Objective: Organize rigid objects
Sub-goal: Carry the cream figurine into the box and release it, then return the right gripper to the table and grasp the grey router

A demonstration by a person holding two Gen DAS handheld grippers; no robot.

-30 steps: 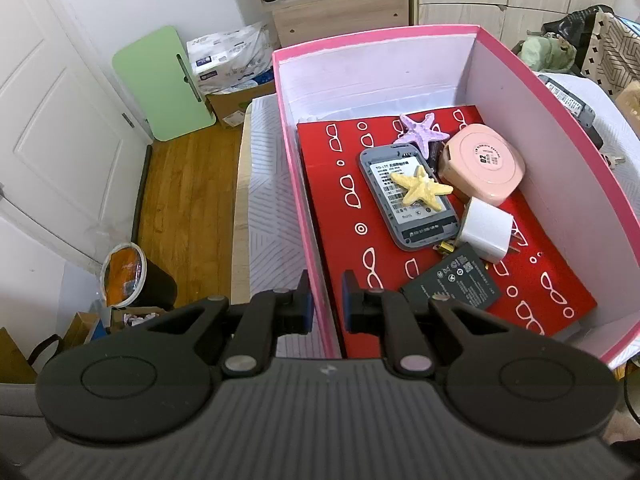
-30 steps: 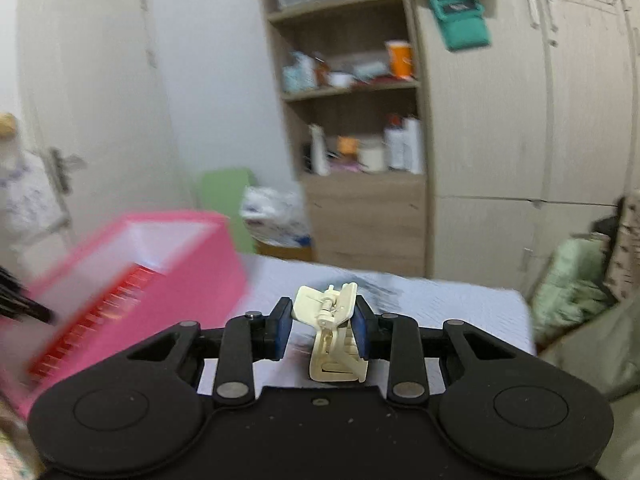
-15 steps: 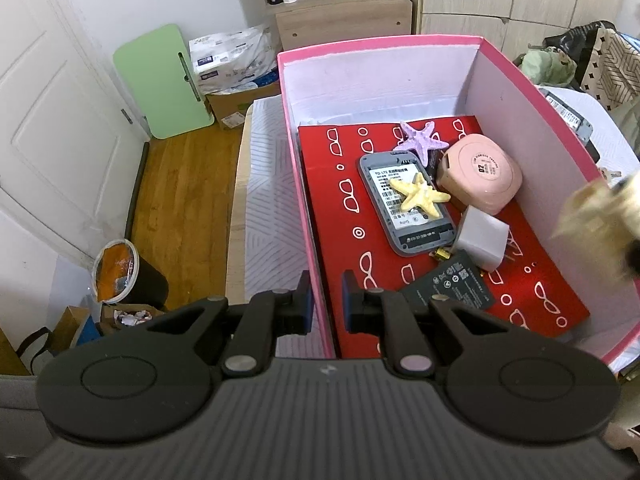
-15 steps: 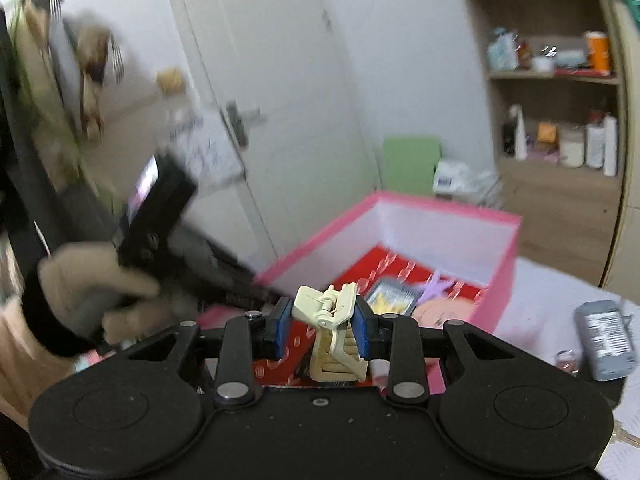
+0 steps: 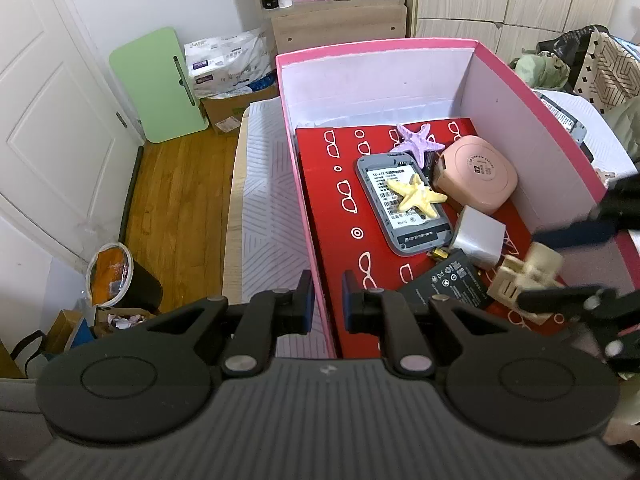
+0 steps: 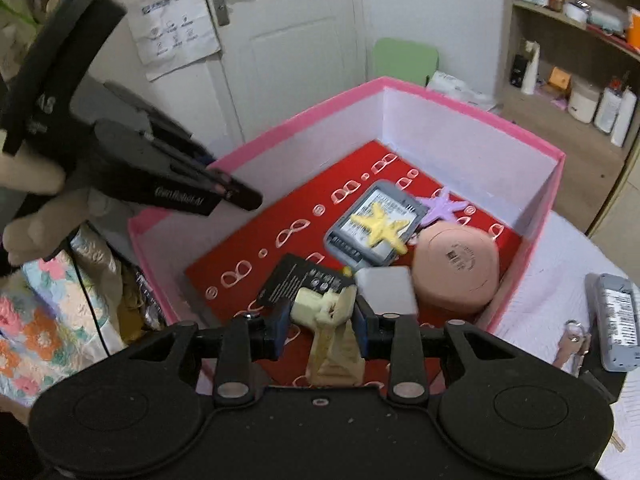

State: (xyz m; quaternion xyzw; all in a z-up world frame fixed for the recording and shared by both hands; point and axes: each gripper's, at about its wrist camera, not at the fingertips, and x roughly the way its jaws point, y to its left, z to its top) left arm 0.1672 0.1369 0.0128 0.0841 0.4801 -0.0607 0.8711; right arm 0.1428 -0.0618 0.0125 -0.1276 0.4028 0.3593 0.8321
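A pink box [image 5: 292,152] with a red patterned floor holds a grey device [image 5: 400,208] with a yellow starfish [image 5: 416,196] on it, a purple starfish [image 5: 416,142], a pink round case [image 5: 476,172], a white charger [image 5: 478,240] and a black battery [image 5: 448,280]. My left gripper [image 5: 325,300] is shut on the box's left wall. My right gripper [image 6: 322,318] is shut on a cream clip [image 6: 328,320] and holds it inside the box near the front, just above the battery [image 6: 300,280]. The clip also shows in the left wrist view [image 5: 524,276].
The box stands on a white patterned table [image 5: 260,208]. A second grey device [image 6: 612,316] and keys [image 6: 572,340] lie on the table right of the box. A bin [image 5: 116,276] stands on the wooden floor at left. Shelves [image 5: 332,0] and a door are behind.
My right gripper has swung left and down with the cream clip, from over the table into the box. My left gripper has kept its hold on the box wall.
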